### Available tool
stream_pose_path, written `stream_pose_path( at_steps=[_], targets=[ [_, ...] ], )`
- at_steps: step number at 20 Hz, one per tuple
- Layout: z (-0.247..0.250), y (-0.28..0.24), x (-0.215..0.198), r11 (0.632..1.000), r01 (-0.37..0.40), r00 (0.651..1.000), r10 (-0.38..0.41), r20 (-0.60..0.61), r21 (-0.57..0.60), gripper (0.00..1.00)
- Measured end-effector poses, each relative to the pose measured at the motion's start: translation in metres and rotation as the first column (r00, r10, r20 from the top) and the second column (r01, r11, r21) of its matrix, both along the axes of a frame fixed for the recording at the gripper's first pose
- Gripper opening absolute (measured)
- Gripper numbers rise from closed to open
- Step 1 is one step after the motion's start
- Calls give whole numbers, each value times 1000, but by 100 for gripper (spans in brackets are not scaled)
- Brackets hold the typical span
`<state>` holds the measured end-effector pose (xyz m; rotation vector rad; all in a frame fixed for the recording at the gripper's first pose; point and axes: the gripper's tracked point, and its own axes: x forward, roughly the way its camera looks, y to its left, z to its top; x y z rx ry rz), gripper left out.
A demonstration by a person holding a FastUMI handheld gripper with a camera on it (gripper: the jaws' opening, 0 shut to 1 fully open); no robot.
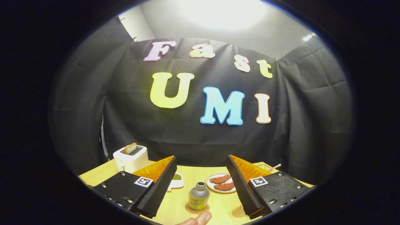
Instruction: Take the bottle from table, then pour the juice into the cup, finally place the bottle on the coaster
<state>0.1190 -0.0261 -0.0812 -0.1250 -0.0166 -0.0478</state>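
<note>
The bottle stands upright on the round coaster, cap up, long axis vertical, low in the middle of the frame; the tongs are spread wide, released, one finger on either side and clear of it; a fingertip shows just below the coaster; behind on the pale wood worktop sit a plate with two brown pieces, a small white dish, and a white toaster at lower left.

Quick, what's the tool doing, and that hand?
Tool: open, holding nothing; bottle stands on the coaster between its fingers.
Hand: fingertips near the coaster, holding nothing visible.
</note>
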Motion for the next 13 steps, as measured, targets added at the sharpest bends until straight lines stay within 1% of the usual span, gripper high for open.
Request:
stream_pose_path(
  at_steps=[1,3,5,10,13],
  targets=[
    [10,0,-6,1000,-4,1000,4,3,-1,97],
    [21,8,-11,999,-38,999,37,15,17,97],
    [21,13,-16,997,-76,997,75,18,35,97],
    [5,6,-24,995,-89,996,89,-6,51,97],
    [7,5,-25,993,-107,994,107,14,57,97]
  ],
)
